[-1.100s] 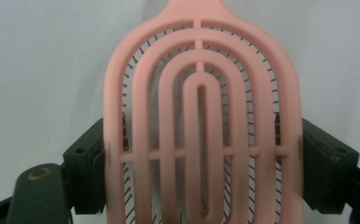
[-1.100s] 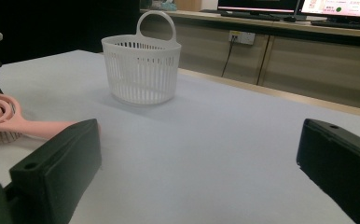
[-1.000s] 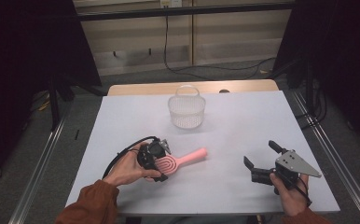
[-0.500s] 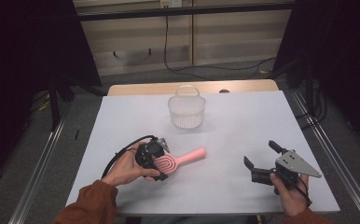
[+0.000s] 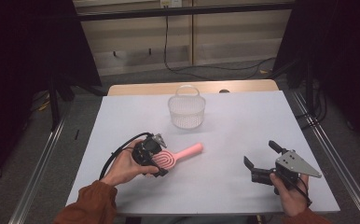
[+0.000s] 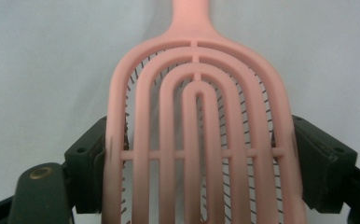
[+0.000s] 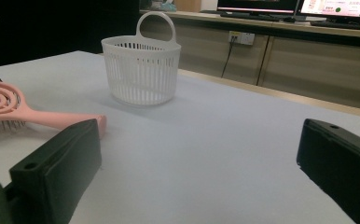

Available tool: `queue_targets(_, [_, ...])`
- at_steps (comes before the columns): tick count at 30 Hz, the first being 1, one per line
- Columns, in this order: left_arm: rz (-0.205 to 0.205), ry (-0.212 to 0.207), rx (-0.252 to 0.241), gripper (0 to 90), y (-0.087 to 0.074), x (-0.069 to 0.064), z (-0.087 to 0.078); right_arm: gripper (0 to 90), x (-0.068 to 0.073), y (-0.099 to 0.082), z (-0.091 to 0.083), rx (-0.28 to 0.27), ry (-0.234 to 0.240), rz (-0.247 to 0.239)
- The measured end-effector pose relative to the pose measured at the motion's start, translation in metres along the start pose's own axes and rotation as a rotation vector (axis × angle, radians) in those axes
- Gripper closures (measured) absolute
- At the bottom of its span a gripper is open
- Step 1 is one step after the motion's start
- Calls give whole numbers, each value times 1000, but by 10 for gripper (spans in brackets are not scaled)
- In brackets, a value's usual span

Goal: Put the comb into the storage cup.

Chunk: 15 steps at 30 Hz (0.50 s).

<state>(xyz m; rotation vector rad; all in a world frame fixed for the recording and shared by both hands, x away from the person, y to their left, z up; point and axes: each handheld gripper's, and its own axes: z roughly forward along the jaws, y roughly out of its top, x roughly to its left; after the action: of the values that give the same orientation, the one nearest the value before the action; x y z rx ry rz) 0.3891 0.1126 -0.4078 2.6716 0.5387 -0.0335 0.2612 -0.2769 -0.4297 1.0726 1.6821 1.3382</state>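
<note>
Two grippers work over a white table (image 5: 225, 186), one at each near corner. At the near left, the left gripper (image 5: 162, 161) lies low in the person's left hand (image 5: 124, 165), its cable looping round the wrist. Its jaws are closed on the head of a pink brush (image 5: 173, 156): the left gripper view shows a black pad pressed against each long edge of the slotted head (image 6: 197, 140), with the bristles pointing down at the table. The brush lies flat on the table, its handle running right and a little far from the gripper, its tip free.

Farther off, near the table's middle and toward its far edge, stands a white basket (image 5: 186, 111), upright with its loop handle up, well apart from the brush.

At the near right, the right gripper (image 5: 261, 161) sits in the right hand (image 5: 290, 196), its grey plate on top. Its jaws stand wide apart with nothing but bare table between them; the right gripper view looks past them to the basket (image 7: 143, 70) and the brush (image 7: 38, 114) at its left.
</note>
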Motion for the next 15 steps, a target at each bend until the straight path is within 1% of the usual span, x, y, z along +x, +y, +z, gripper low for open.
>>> queue_targets(1, [0,0,2,199,0,0,0,0,0,0,0,-1,1,0])
queue_targets(2, [22,2,42,199,1,0,0,0,0,0,0,0,1,-1])
queue_targets(3, [19,10,35,199,0,-1,1,0,0,0,0,-1,0,-1])
queue_targets(4, [9,3,34,198,0,0,2,0,0,0,0,-2,1,0])
queue_targets(7, [9,-5,51,196,-1,2,4,0,0,0,0,0,2,0])
queue_targets(8, [15,-2,67,196,0,2,5,0,0,0,0,0,2,0])
queue_targets(9, [32,0,80,195,0,3,6,0,0,0,0,0,1,0])
queue_targets(10, [32,1,86,194,0,3,7,0,0,0,0,-1,1,-1])
queue_targets(11, [27,0,72,194,0,2,8,0,0,0,0,1,0,1])
queue_targets(13, [28,2,75,192,1,2,8,0,0,0,0,1,0,0])
queue_targets(14, [45,2,86,191,1,3,8,0,0,0,0,1,1,0])
queue_targets(15, [48,-1,88,188,1,3,8,0,0,0,0,1,1,0])
